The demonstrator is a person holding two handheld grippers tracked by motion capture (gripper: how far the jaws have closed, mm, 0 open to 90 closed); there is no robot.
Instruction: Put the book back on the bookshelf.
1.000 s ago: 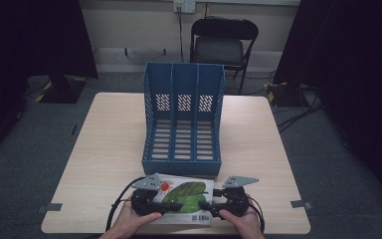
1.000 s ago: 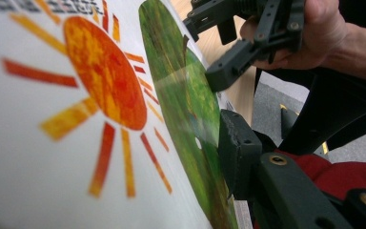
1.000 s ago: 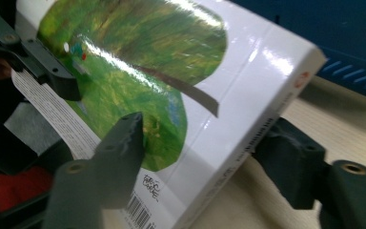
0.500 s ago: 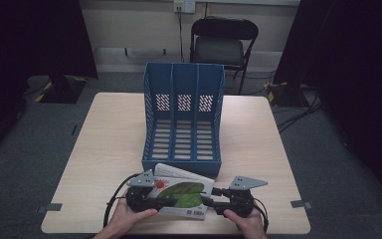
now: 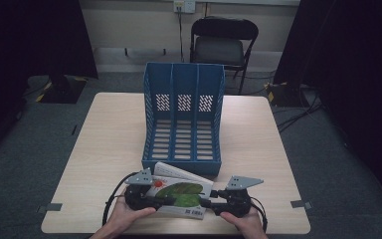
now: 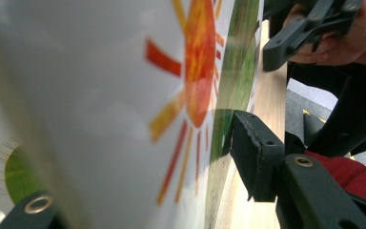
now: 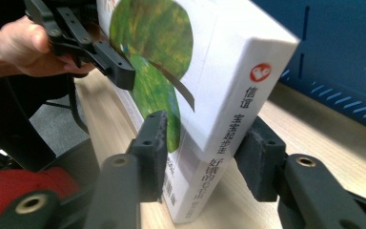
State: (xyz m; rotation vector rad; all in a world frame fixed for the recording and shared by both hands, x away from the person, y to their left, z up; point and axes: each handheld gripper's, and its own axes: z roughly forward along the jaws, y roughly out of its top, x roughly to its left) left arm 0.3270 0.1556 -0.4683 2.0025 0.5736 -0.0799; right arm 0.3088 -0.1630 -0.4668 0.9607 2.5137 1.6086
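Both grippers clamped on the book (image 5: 179,195), 1 at each end, near edge of the desk (image 5: 104,144).

Right gripper (image 7: 202,157): fingers (image 7: 153,138) closed on the book's spine end. 1 pad on the green-leaf cover, the other on the back face, the white spine with printed characters and a red logo between them. In this view the book stands tilted on its lower edge, bottom corner touching the desk just ahead of the fingers.

Left gripper (image 6: 181,157): fingers gripping the opposite end. Right finger (image 6: 250,152) pressed against the cover edge by the green print; the left finger is mostly behind the white cover with the orange sun graphic, just its base showing at bottom. Beyond these fingers, the other gripper and the person's hand holding it show at upper right.

High view: left hand (image 5: 124,216) and right hand (image 5: 241,221) come in from the bottom edge, each holding its gripper, grey plates on top, black cables trailing back. Left gripper (image 5: 154,199) and right gripper (image 5: 209,201) face each other across the book. Book's far edge is raised, page block visible.

Just past the fingers: blue 3-slot file organizer (image 5: 183,119), lying on its back, open side up, slots empty. Its near wall is just beside the book's far edge; cannot tell if touching.

Beyond the desk: black folding chair (image 5: 221,47) against the wall, dark curtains both sides, grey carpet floor.
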